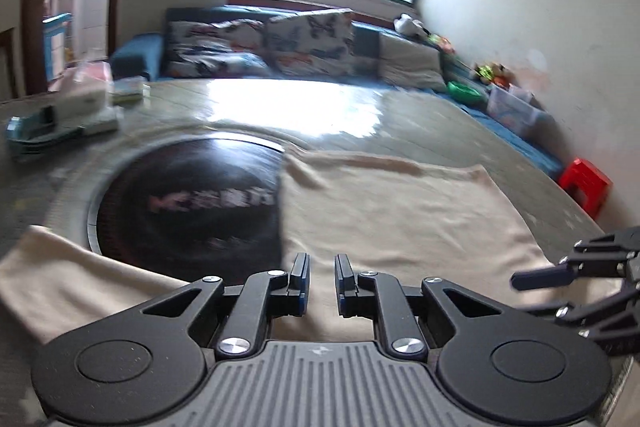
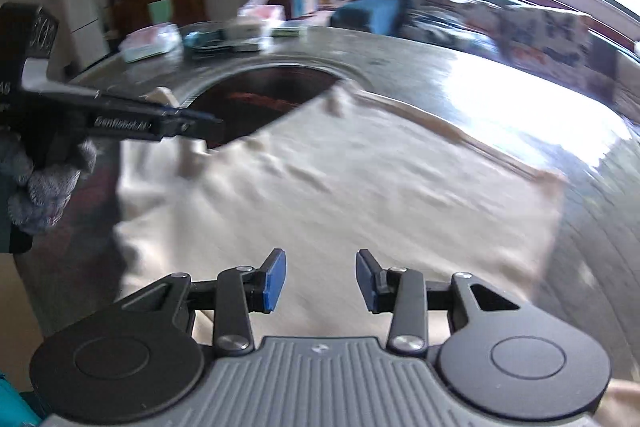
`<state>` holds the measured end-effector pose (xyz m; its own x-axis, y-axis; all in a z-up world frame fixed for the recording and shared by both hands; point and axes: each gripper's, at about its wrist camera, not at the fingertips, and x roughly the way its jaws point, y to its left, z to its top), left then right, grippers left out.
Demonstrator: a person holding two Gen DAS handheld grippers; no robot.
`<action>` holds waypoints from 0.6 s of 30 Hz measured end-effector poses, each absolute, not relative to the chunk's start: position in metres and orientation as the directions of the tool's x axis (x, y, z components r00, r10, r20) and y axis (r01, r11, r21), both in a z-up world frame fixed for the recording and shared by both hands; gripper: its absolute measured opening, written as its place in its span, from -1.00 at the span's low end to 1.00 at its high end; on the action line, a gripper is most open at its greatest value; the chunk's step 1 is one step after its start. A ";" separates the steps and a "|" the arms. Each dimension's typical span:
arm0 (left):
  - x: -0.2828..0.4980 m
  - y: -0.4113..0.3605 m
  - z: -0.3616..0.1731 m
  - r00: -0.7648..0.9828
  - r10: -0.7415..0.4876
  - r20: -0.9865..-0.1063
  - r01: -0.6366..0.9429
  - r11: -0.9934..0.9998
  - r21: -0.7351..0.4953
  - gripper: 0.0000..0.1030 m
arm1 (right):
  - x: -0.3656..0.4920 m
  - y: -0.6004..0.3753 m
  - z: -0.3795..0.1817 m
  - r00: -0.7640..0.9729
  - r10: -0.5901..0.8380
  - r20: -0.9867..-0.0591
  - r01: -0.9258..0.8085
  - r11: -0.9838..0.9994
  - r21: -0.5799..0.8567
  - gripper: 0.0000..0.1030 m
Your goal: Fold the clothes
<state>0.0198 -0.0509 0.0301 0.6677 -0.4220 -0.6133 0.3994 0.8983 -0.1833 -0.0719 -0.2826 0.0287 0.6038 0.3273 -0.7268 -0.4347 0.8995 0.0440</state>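
Note:
A cream garment (image 1: 400,219) lies spread flat on a round grey table (image 1: 400,115). Its left edge covers part of a black round disc (image 1: 192,203) set in the table's middle, and another cream part (image 1: 60,287) lies at the near left. My left gripper (image 1: 322,283) hovers over the garment's near edge, its pads a narrow gap apart with nothing between them. My right gripper (image 2: 320,281) stands open over the same cloth (image 2: 340,195), also empty. Each shows in the other's view: the right gripper (image 1: 532,291) at the right edge, the left gripper (image 2: 208,121) held by a gloved hand (image 2: 44,179).
Boxes and packets (image 1: 80,103) crowd the table's far left. Behind the table stands a blue sofa (image 1: 280,43) with patterned cushions. A red stool (image 1: 584,187) and a clear plastic box (image 1: 516,107) sit by the right wall. Both views are motion-blurred.

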 end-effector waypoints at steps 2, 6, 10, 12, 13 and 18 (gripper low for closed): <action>0.022 -0.058 0.022 0.658 -0.411 -0.631 0.393 0.902 -0.179 -0.71 | -0.076 -0.298 0.026 0.613 0.304 -0.729 -0.403 0.914 0.042 -0.24; 0.021 -0.055 0.010 0.660 -0.384 -0.646 0.361 0.916 -0.175 -0.71 | -0.088 -0.334 0.015 0.623 0.245 -0.743 -0.340 0.940 0.024 -0.24; 0.019 -0.055 0.013 0.660 -0.377 -0.650 0.353 0.919 -0.175 -0.72 | -0.090 -0.347 0.016 0.635 0.246 -0.732 -0.320 0.946 0.041 -0.23; 0.018 -0.058 0.017 0.672 -0.366 -0.644 0.349 0.923 -0.160 -0.71 | -0.090 -0.349 0.019 0.646 0.252 -0.721 -0.317 0.947 0.047 -0.22; 0.019 -0.059 0.018 0.678 -0.358 -0.642 0.345 0.926 -0.152 -0.71 | -0.087 -0.348 0.020 0.652 0.253 -0.715 -0.318 0.947 0.045 -0.21; 0.021 -0.062 0.015 0.680 -0.321 -0.659 0.333 0.936 -0.112 -0.71 | -0.084 -0.345 0.015 0.649 0.233 -0.724 -0.328 0.945 0.011 -0.15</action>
